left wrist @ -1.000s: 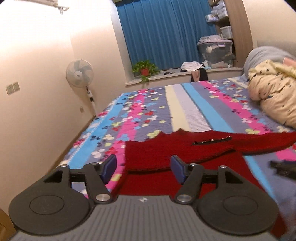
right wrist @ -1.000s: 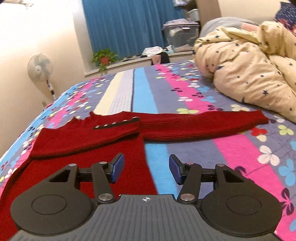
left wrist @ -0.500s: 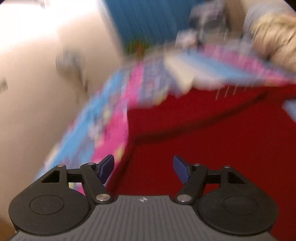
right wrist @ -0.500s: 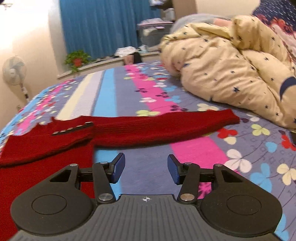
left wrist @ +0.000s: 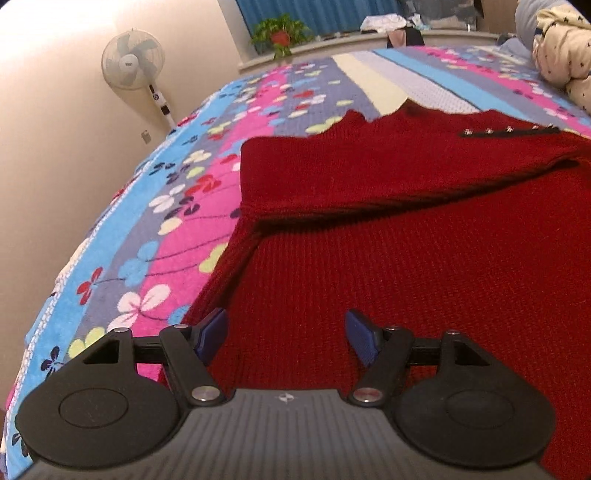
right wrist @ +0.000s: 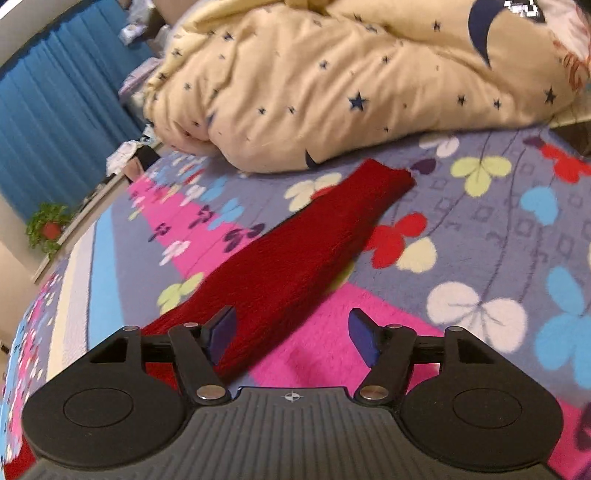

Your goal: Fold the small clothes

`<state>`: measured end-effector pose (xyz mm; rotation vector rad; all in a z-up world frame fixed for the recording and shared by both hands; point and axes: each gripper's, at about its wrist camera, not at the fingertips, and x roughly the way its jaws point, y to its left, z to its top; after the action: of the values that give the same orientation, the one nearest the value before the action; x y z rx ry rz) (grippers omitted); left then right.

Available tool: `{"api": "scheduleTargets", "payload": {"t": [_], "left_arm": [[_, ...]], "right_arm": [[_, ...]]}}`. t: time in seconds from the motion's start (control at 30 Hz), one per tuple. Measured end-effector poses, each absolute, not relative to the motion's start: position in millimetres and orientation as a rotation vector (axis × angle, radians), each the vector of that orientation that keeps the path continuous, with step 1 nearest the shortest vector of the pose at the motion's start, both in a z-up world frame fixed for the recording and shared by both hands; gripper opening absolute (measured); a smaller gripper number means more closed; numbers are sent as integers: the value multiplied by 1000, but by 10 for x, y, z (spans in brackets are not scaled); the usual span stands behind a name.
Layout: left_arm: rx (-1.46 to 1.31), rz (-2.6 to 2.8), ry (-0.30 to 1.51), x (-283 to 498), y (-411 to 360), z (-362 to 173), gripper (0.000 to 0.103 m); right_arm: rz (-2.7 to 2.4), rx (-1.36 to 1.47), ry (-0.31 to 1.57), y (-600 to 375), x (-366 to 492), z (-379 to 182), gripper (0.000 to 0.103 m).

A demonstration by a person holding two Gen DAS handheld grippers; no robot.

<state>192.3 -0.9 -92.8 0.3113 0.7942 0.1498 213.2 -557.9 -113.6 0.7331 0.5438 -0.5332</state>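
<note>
Your left tongs (left wrist: 286,338) stand wide above the red sweater (left wrist: 424,258) on the bed (left wrist: 155,206), one sleeve folded across. Your right tongs (right wrist: 291,336), also wide, are over the other sleeve (right wrist: 295,258), probably not touching.

A bedspread (left wrist: 177,206) covers the bed — striped in blue, pink, grey and cream, scattered with clover-like flowers. A cream duvet (right wrist: 332,92) with dark stars and moons lies bunched on it. A white fan (left wrist: 133,64) stands by the beige wall (left wrist: 48,147). On the sill (left wrist: 443,35) sit a plant (left wrist: 280,33) in a red pot and some cloth — behind them hangs a blue curtain (right wrist: 48,122).
</note>
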Motion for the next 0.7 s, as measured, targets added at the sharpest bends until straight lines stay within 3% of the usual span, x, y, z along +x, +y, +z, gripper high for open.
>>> {"api": "scheduleTargets", "payload": {"t": [0.27, 0.33, 0.4, 0.47, 0.57, 0.7], "left_arm": [[337, 159, 790, 1942, -26, -985, 76], [343, 158, 788, 1934, -45, -987, 76], [344, 158, 788, 1932, -47, -991, 76], [341, 157, 789, 1936, -43, -993, 76], [337, 156, 791, 1934, -34, -995, 77], [332, 156, 795, 1940, -32, -996, 77]], "right_arm": [[-546, 638, 567, -5604, 2404, -1333, 68], [-559, 621, 562, -5611, 2414, -1333, 59], [-564, 622, 553, -5634, 2420, -1340, 38], [-566, 632, 538, -5655, 2421, -1333, 23], [-563, 616, 519, -5638, 2433, -1296, 15], [-560, 535, 471, -5526, 2447, -1166, 13]]}}
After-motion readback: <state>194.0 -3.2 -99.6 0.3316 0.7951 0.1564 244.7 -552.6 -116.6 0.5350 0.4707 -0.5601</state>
